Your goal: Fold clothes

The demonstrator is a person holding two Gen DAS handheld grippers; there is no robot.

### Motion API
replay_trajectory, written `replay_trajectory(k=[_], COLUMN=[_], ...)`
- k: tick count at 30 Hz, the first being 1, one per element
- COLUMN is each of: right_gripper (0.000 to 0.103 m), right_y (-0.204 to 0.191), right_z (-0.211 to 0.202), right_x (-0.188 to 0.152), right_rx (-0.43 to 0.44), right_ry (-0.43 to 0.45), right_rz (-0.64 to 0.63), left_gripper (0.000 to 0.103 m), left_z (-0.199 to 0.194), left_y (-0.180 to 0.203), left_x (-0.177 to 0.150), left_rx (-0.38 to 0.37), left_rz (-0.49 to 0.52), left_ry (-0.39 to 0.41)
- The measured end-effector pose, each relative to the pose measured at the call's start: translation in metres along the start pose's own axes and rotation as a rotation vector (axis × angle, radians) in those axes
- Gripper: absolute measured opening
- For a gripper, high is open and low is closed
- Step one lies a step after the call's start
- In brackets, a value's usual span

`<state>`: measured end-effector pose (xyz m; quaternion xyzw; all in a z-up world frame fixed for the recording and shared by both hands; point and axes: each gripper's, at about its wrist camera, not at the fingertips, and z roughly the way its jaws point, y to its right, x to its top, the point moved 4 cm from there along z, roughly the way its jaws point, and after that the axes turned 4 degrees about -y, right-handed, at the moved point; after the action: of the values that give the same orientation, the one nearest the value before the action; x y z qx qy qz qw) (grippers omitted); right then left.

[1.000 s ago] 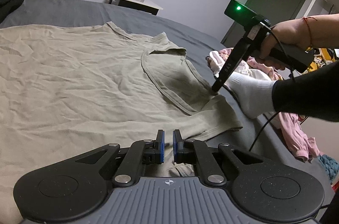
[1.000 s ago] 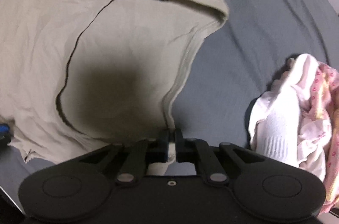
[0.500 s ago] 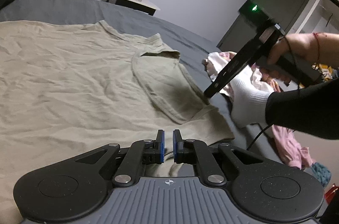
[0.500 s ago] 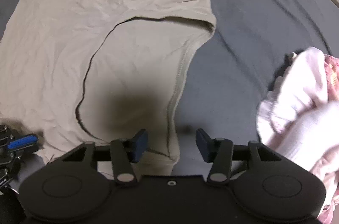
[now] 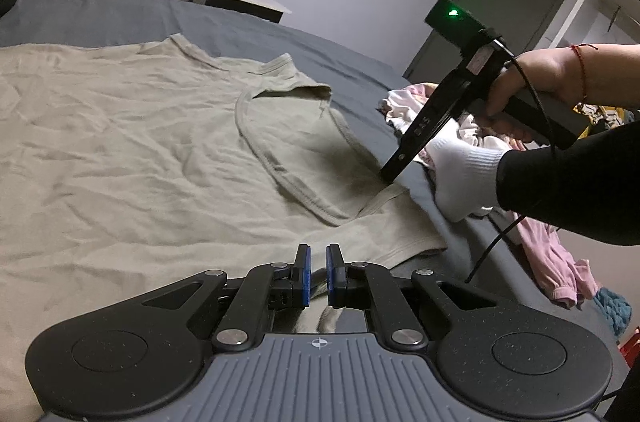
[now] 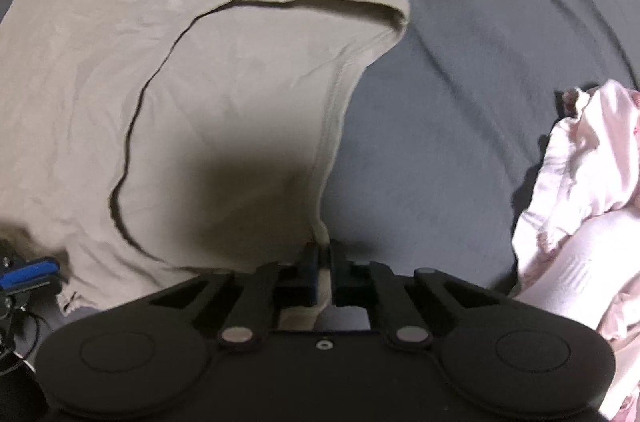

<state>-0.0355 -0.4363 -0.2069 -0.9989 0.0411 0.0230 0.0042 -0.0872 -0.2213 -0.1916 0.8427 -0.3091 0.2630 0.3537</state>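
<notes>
Fabric is lying directly ahead of both our claws: the wrinkled khaki cotton T-shirt (image 5: 132,150) is spreading flat across the dark grey bed (image 6: 460,70), its sleeve (image 6: 256,94) folded inward over the chest. We are pinching the shirt's side edge by the armpit in our right claw (image 6: 323,272), and nipping its hem corner in our left claw (image 5: 315,276). The right claw is sitting nearer the sleeve.

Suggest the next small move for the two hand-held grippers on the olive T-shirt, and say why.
Probably lift both together and carry that side edge over the body. The left hand-held gripper and right hand-held gripper each look shut on the olive T-shirt along its near edge, and the sleeve is already folded inward.
</notes>
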Motion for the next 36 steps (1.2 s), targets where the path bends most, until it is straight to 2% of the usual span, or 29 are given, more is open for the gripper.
replay_trajectory(k=[3,7,10,11,12,14,17,19,22,24,25,26,27,29,34,36], right_gripper=[0.001,0.002,0.016,0.027,0.034,0.039,0.04,0.039,0.037,0.026,0.025,0.02,0.01,0.006,0.005,0.005], right_y=[-0.003,0.007,0.007,0.004,0.001,-0.006,-0.014,-0.016,-0.012,-0.012,-0.011,-0.011,-0.01,-0.009,-0.003,0.027], right_z=[-0.007,-0.006,-0.007,-0.011,-0.016,-0.024,-0.026,-0.017,-0.008,-0.004,-0.004,-0.004,-0.005,-0.005,-0.007,-0.016], right_x=[-0.015,-0.022,-0.027,-0.029,-0.03,-0.032,-0.035,-0.038,-0.023,-0.027,-0.028,-0.03,-0.031,-0.034,-0.04,-0.035], right_rx=[-0.025,-0.023,0.017,0.017,0.016,0.035,0.069,0.045,0.02,0.019,0.015,0.01,0.006,-0.003,0.011,0.012], right_ry=[0.008,0.013,-0.003,0.007,0.019,0.033,0.02,0.011,-0.016,-0.031,-0.031,-0.032,-0.032,-0.034,-0.025,-0.022], right_rz=[0.01,0.049,0.085,0.081,0.075,0.053,0.055,0.041,0.038,0.036,0.029,0.022,0.016,0.002,0.017,0.036], left_gripper=[0.005,0.005,0.005,0.005,0.005,0.005,0.005,0.005,0.005,0.005,0.005,0.005,0.005,0.005,0.005,0.005], left_z=[-0.004,-0.006,-0.008,-0.007,-0.007,-0.007,-0.007,-0.006,-0.006,-0.006,-0.005,-0.005,-0.005,-0.005,-0.006,-0.006], left_y=[-0.003,-0.006,-0.006,-0.006,-0.005,-0.005,-0.004,-0.004,-0.003,-0.003,-0.003,-0.003,-0.004,-0.004,-0.005,-0.006], left_x=[-0.002,0.0,-0.001,-0.002,-0.002,-0.002,-0.002,-0.003,-0.003,-0.003,-0.003,-0.003,-0.003,-0.004,-0.006,-0.006], left_rx=[0.007,0.008,0.01,0.011,0.012,0.013,0.015,0.016,0.018,0.02,0.021,0.023,0.024,0.027,0.037,0.036], left_rz=[0.006,-0.002,0.003,0.005,0.008,0.013,0.021,0.027,0.035,0.04,0.039,0.037,0.036,0.039,0.044,0.042], left_ry=[0.009,0.027,0.035,0.035,0.036,0.037,0.038,0.039,0.041,0.042,0.041,0.04,0.039,0.037,0.036,0.034])
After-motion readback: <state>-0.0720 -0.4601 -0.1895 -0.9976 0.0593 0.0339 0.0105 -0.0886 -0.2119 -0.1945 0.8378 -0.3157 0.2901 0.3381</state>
